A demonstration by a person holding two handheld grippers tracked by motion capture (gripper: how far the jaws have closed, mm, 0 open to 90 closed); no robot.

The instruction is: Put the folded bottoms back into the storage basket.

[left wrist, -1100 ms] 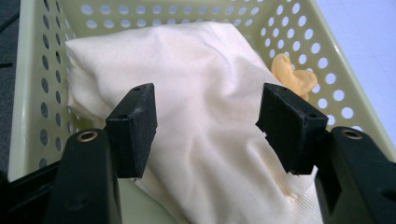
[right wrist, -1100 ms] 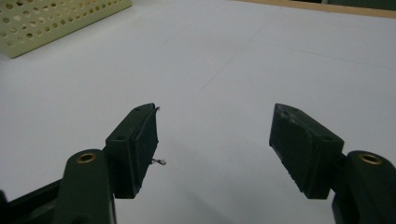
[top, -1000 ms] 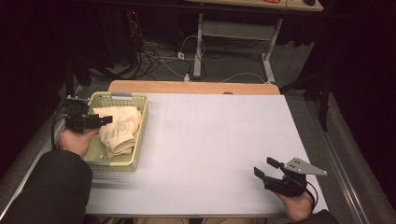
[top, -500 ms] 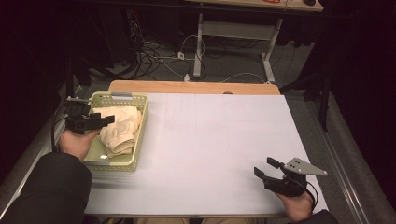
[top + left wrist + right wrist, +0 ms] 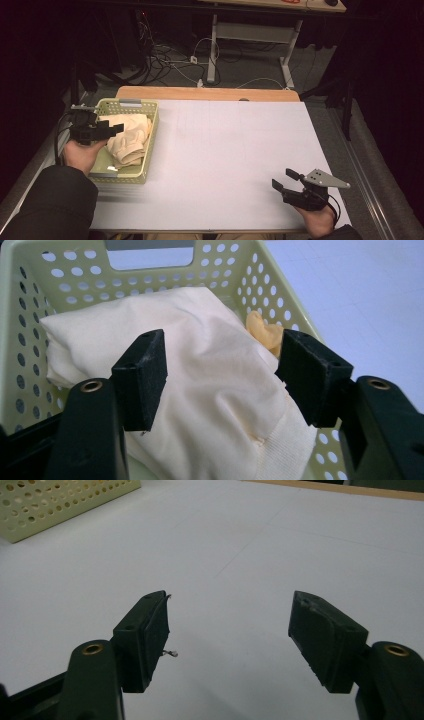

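A pale green perforated basket (image 5: 152, 131) stands at the table's left edge. A cream cloth (image 5: 131, 137) lies bunched inside it. My left gripper (image 5: 114, 130) reaches in over the basket's left rim. In the left gripper view it (image 5: 222, 375) hangs open just above the cloth (image 5: 200, 365), with its pads clear of the fabric. A small orange-yellow piece (image 5: 265, 332) peeks out beside the cloth by the basket wall (image 5: 75, 285). My right gripper (image 5: 284, 179) sits low near the table's front right, open and with nothing between its fingers (image 5: 230, 630).
The white table top (image 5: 225, 145) stretches between the basket and my right hand. A wooden strip (image 5: 205, 93) runs along its far edge. A corner of the basket (image 5: 50, 500) shows far off in the right gripper view. Cables lie on the floor beyond.
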